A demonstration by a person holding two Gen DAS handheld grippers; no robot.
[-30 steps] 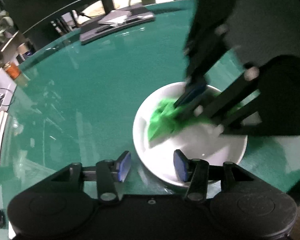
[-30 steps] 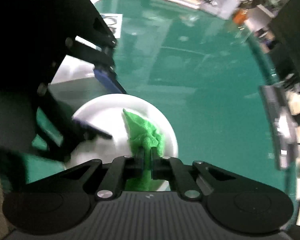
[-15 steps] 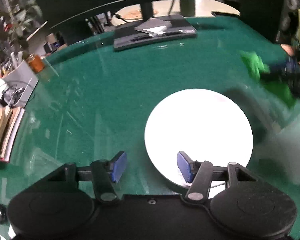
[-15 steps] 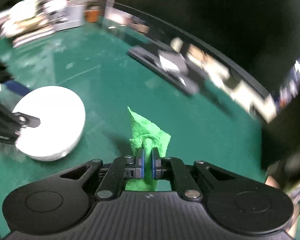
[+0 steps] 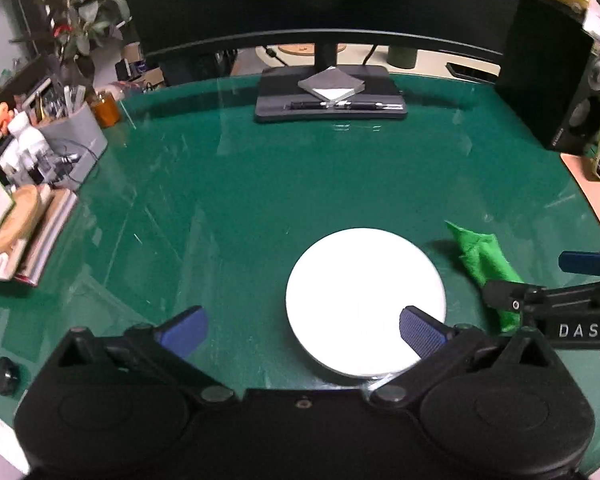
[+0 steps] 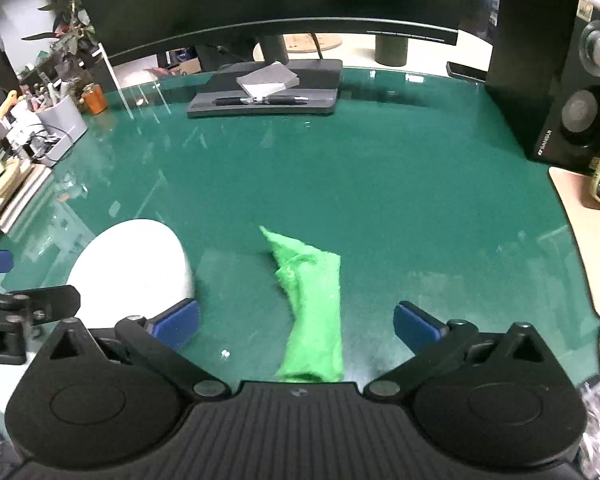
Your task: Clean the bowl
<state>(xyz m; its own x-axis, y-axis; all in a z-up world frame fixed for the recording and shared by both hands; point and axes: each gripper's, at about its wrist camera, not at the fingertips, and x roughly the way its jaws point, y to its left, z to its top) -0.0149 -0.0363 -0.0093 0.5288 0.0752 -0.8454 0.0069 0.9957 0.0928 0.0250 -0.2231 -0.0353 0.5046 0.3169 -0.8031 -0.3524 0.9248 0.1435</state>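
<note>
Lying loose: cloth (image 6: 314, 308) beside bowl (image 5: 366, 300)

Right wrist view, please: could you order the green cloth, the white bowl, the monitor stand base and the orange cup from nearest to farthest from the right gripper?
1. Green cloth: lying between the open fingers of the right gripper.
2. White bowl: just left, beside the left finger.
3. Monitor stand base: far across the table, centre.
4. Orange cup: far left edge; too close to call against the base.
</note>
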